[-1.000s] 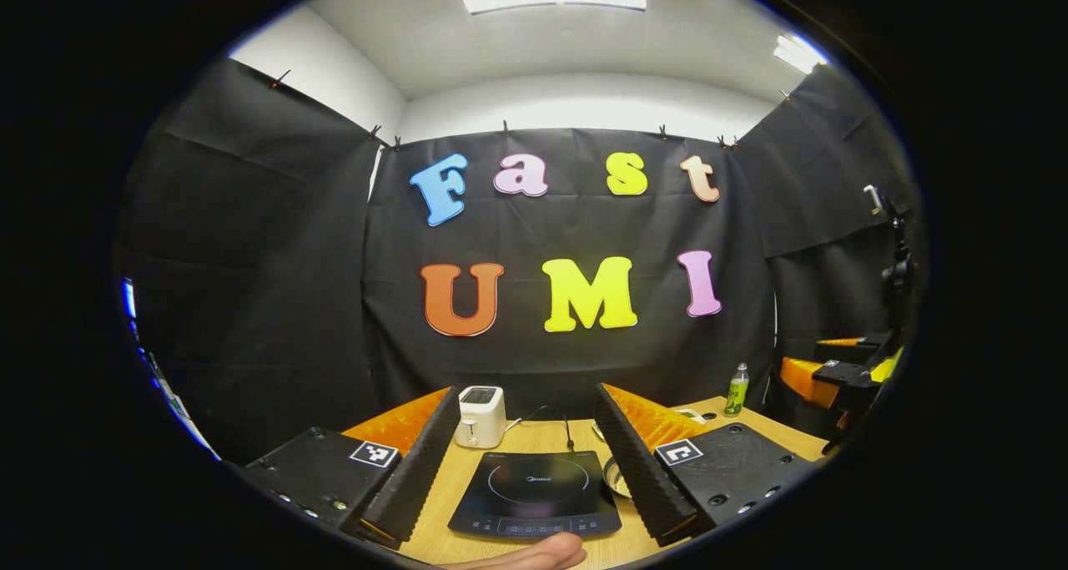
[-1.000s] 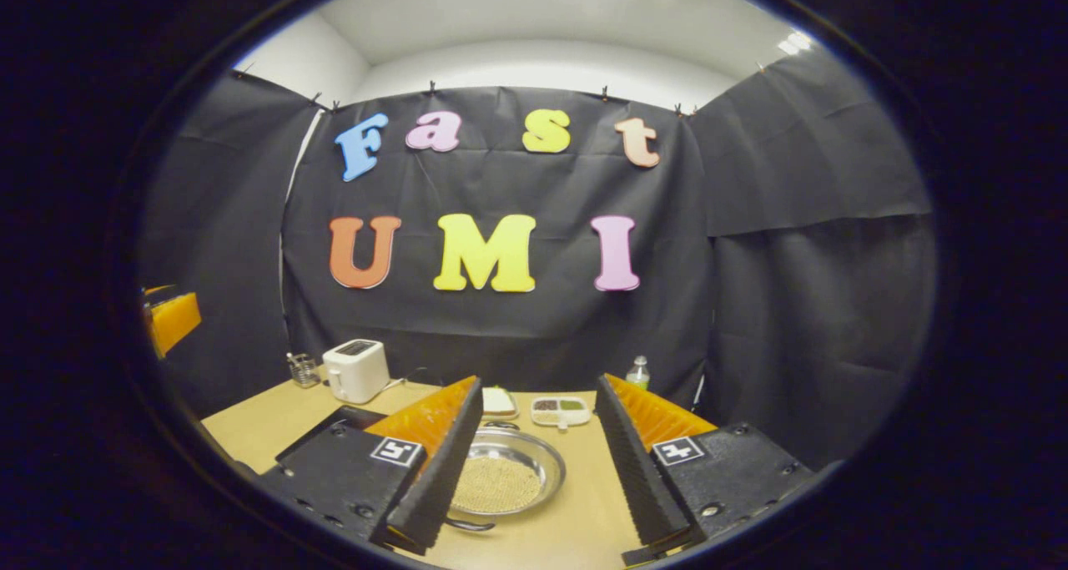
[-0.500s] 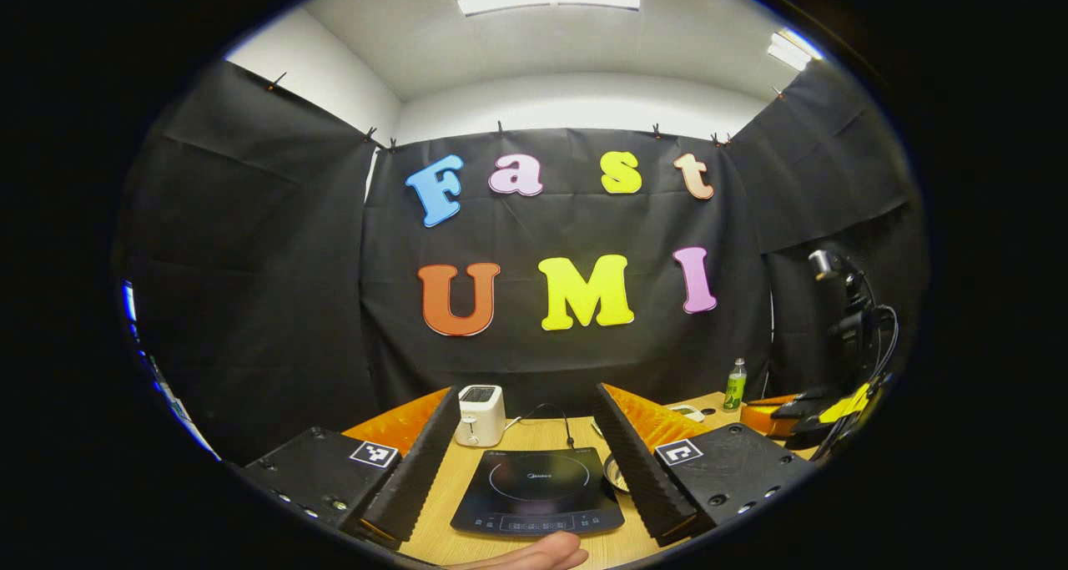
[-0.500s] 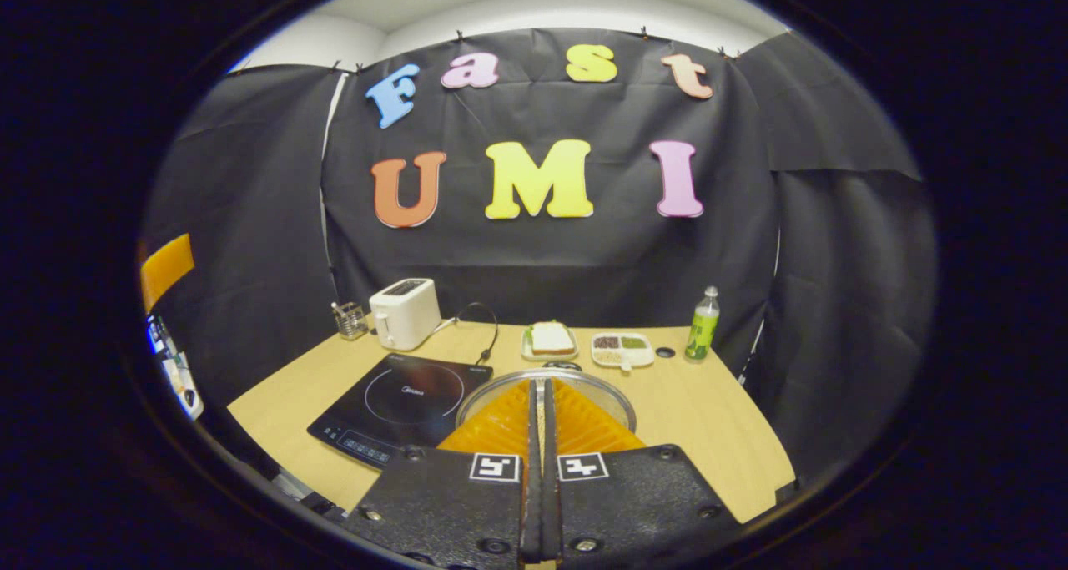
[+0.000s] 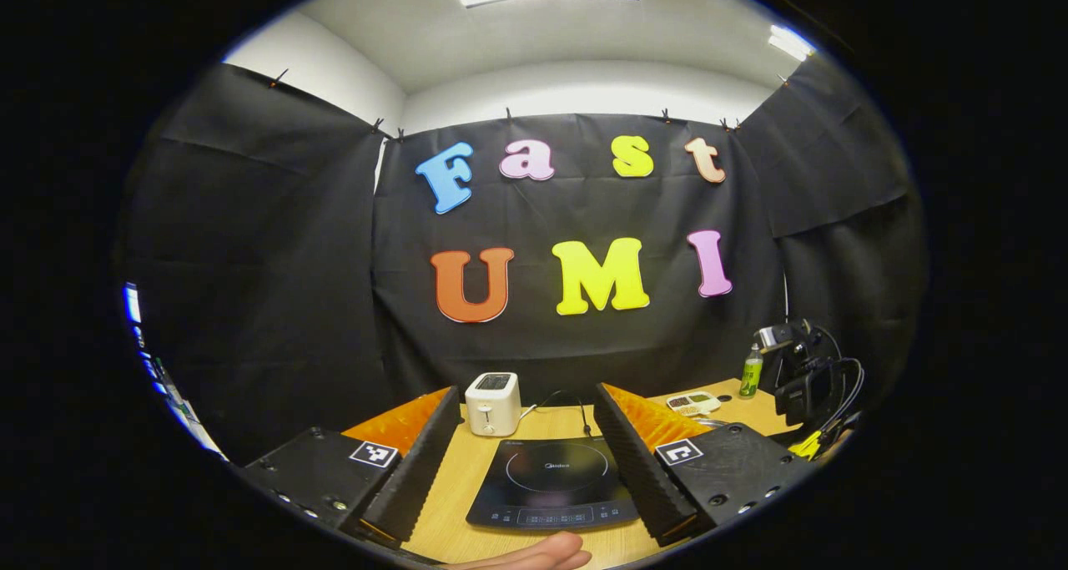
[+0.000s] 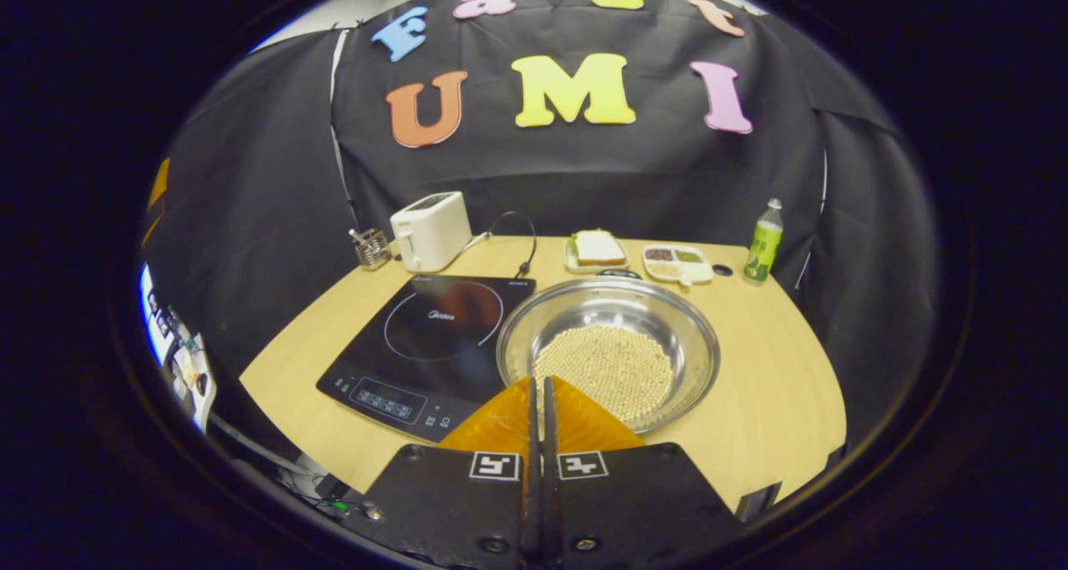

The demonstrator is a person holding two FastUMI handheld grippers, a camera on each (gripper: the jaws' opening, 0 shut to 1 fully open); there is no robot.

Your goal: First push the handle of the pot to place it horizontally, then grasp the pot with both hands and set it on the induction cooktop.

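A steel pot [image 6: 609, 355] holding pale beans stands on the wooden table just right of the black induction cooktop [image 6: 434, 336]. A dark handle [image 6: 617, 274] shows at the pot's far rim. My right gripper [image 6: 540, 381] is shut with nothing between its fingers, its tips above the pot's near rim and hiding that edge. My left gripper [image 5: 527, 403] is open and low over the table's front, with the cooktop [image 5: 555, 482] between its fingers. The right gripper's body [image 5: 805, 386] appears at the far right of the left gripper view.
A white toaster [image 6: 430, 229] and a small cup holder [image 6: 371, 249] stand behind the cooktop. A plate with bread [image 6: 596, 249], a snack tray [image 6: 676, 261] and a green bottle [image 6: 763, 240] line the back. A hand [image 5: 534, 553] shows at the bottom edge.
My right gripper went from open to shut, rose and tipped downward over the pot. The left gripper stayed open and shifted only slightly.
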